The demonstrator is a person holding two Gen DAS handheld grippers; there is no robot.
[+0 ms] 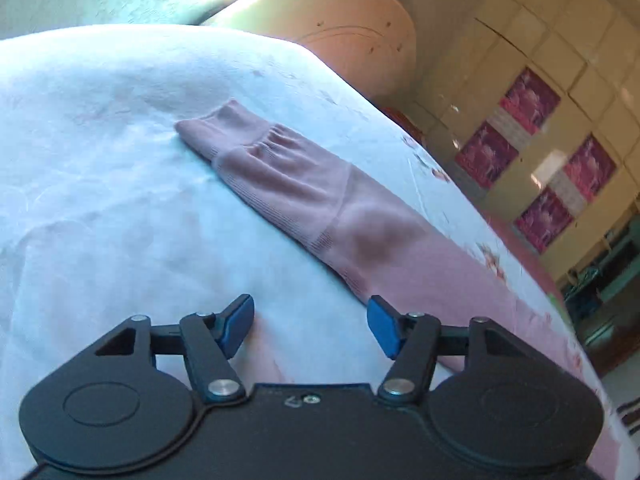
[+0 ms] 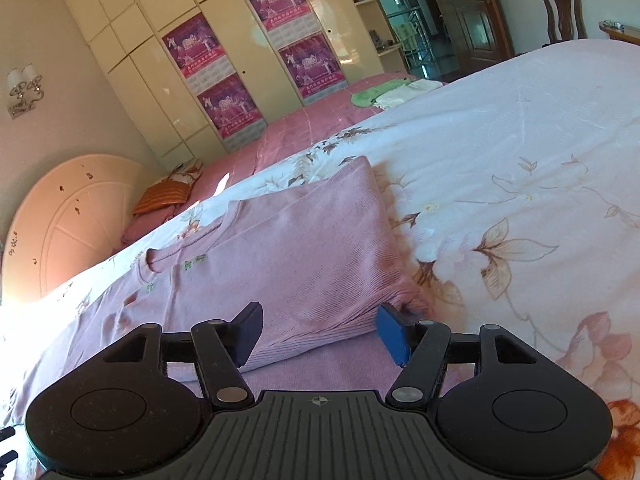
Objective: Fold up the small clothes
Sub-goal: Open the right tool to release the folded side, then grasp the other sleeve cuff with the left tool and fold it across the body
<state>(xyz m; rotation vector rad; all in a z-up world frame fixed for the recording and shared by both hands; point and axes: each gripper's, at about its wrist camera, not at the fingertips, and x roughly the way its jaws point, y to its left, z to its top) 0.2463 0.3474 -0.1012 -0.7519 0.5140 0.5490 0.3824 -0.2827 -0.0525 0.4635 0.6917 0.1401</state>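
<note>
A small pink knit sweater lies flat on the bed. In the left wrist view its long sleeve [image 1: 288, 184] stretches away from me, cuff at the far end. My left gripper [image 1: 310, 326] is open and empty, hovering just above the sheet beside the sleeve's near part. In the right wrist view the sweater's body [image 2: 288, 264] shows with one side folded over the front and the neckline at the left. My right gripper [image 2: 320, 332] is open and empty, its jaws on either side of the folded edge's near end.
The bed has a white floral cover [image 2: 520, 168] and a pink sheet [image 2: 304, 132] beyond it. Folded green and white clothes [image 2: 384, 94] lie at the far end. A round cream headboard [image 2: 68, 216] and a cream wardrobe [image 2: 168, 80] with posters stand behind.
</note>
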